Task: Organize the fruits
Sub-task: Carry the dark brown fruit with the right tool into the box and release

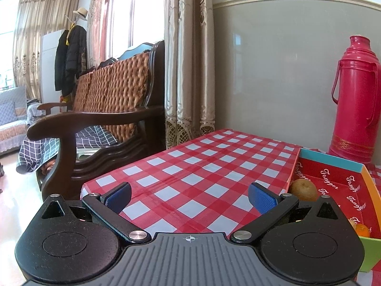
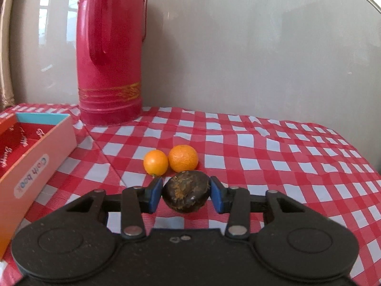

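Our right claw (image 2: 186, 194) is clamped on one dark brown fruit (image 2: 186, 191), pads pressing both sides, just above the checked table (image 2: 285, 157). The open box (image 2: 35, 152) lies to its left, so we judge the carry goes leftward. Two oranges (image 2: 156, 162) wait just beyond the claw, touching. Our left claw (image 1: 190, 196) hovers spread wide, empty, the box on its right holding one brown fruit (image 1: 303, 189) and one orange piece (image 1: 362, 230). One red flask (image 2: 110, 54) stands far.

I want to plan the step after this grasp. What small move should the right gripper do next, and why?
Probably carry the dark fruit left toward the open box: the right gripper pinches it between its blue fingers, and two oranges remain on the cloth.
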`<state>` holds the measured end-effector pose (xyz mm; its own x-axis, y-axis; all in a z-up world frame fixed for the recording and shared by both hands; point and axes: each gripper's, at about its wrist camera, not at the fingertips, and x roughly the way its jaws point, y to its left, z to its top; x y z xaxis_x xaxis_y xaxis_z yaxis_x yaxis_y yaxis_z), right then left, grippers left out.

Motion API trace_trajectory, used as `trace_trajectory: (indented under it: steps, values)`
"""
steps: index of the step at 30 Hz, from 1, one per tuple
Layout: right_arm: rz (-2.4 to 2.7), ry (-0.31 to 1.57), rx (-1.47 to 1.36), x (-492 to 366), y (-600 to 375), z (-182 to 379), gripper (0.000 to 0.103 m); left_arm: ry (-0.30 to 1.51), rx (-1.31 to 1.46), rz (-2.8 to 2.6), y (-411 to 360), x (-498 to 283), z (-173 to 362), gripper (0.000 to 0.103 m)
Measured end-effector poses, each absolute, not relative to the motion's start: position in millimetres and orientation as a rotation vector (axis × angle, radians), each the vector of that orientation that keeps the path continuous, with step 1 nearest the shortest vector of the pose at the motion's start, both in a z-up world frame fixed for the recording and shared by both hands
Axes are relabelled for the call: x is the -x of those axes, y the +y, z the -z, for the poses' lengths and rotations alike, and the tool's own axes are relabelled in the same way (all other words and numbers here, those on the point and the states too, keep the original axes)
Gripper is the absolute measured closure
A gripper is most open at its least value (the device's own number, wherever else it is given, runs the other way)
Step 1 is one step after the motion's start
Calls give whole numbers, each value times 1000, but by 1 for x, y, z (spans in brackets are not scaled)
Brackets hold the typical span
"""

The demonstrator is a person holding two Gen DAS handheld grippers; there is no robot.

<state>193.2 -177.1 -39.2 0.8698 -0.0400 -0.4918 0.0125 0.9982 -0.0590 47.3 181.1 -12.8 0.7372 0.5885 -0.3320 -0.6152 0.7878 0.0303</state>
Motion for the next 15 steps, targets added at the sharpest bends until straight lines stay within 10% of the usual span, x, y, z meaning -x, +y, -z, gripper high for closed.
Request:
trace_trajectory:
  steps: [15]
  values:
    - [-145, 426, 36, -163, -140, 17, 68, 334, 62, -656, 175, -47, 13, 0]
